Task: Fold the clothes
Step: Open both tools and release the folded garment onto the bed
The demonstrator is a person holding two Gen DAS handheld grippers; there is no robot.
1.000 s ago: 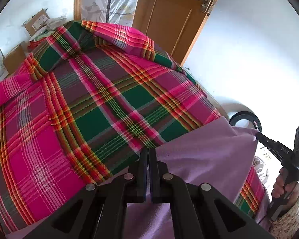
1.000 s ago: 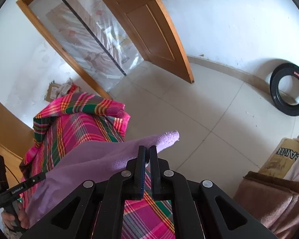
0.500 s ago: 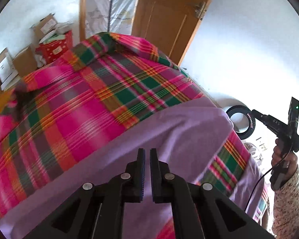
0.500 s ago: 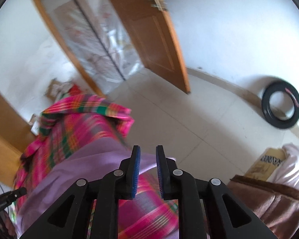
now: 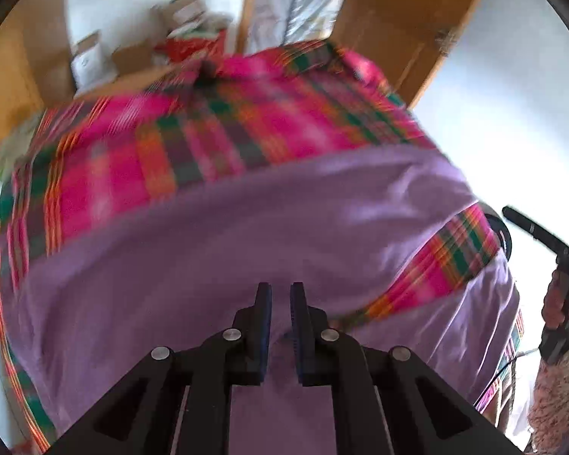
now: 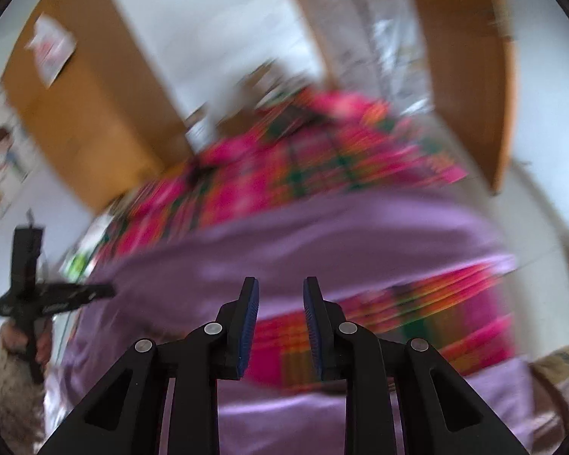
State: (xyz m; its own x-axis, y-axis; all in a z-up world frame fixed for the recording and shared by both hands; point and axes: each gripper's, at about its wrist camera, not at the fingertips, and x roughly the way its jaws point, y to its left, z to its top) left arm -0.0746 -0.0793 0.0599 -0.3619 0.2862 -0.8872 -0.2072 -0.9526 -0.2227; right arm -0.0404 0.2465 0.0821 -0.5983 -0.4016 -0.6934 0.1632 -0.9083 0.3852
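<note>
Having let go since before, both tools (image 5: 280,303) (image 6: 280,303) gape above the lilac cloth (image 5: 246,235).

Bright daylight, no hard shadows. Both views fisheye with dark vignette at the corners and bent lines at the rim. Left wrist view: plaid sheet (image 5: 216,140) and boxes (image 5: 95,60) motion-smeared, wall (image 5: 512,121) on the right blown out white, gripper fingers (image 5: 263,326) sharp. Right wrist view: heavier blur, plaid (image 6: 315,163), door (image 6: 470,57) and cabinet (image 6: 91,91) streaked; purple cloth (image 6: 322,239) soft, fingers (image 6: 246,326) crisp.
</note>
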